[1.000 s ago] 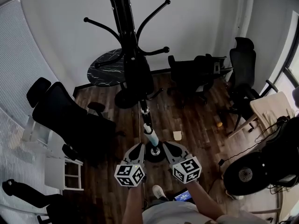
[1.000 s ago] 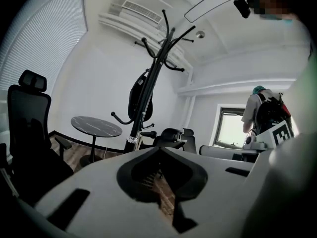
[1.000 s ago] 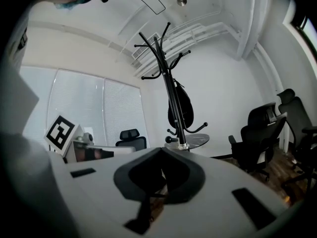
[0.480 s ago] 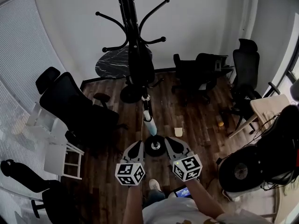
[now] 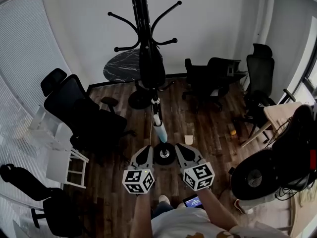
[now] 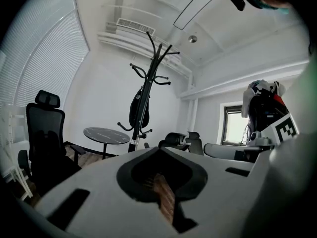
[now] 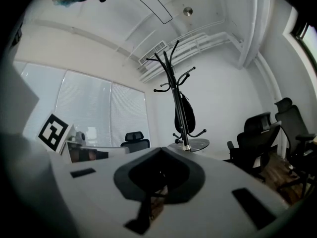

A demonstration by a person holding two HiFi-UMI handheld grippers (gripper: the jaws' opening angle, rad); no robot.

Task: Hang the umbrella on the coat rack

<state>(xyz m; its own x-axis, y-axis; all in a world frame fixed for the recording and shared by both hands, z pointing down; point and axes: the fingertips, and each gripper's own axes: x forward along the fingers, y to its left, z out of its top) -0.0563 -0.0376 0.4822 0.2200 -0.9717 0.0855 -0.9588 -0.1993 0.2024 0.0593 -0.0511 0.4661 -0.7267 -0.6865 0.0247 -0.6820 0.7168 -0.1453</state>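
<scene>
Since 1 second ago the coat rack (image 5: 140,14) is sitting a little smaller and nearer the middle of the head view. More of the window blinds (image 5: 29,48) is showing at the left, and our 2 grippers are keeping about the same places. We are holding the left gripper (image 5: 145,149) and the right gripper (image 5: 179,148) low in front of us, side by side. The rack's round base (image 5: 165,155) is lying between their tips on the wood floor (image 5: 198,128).

Both pairs of jaws are pressing together at the tips and gripping nothing.

The umbrella (image 5: 151,66), black and folded, is hanging on the rack, close against the pole below the upper hooks and well apart from both grippers. A round dark table (image 5: 121,66) is standing behind the rack, with a black office chair (image 5: 74,113) to its left.
</scene>
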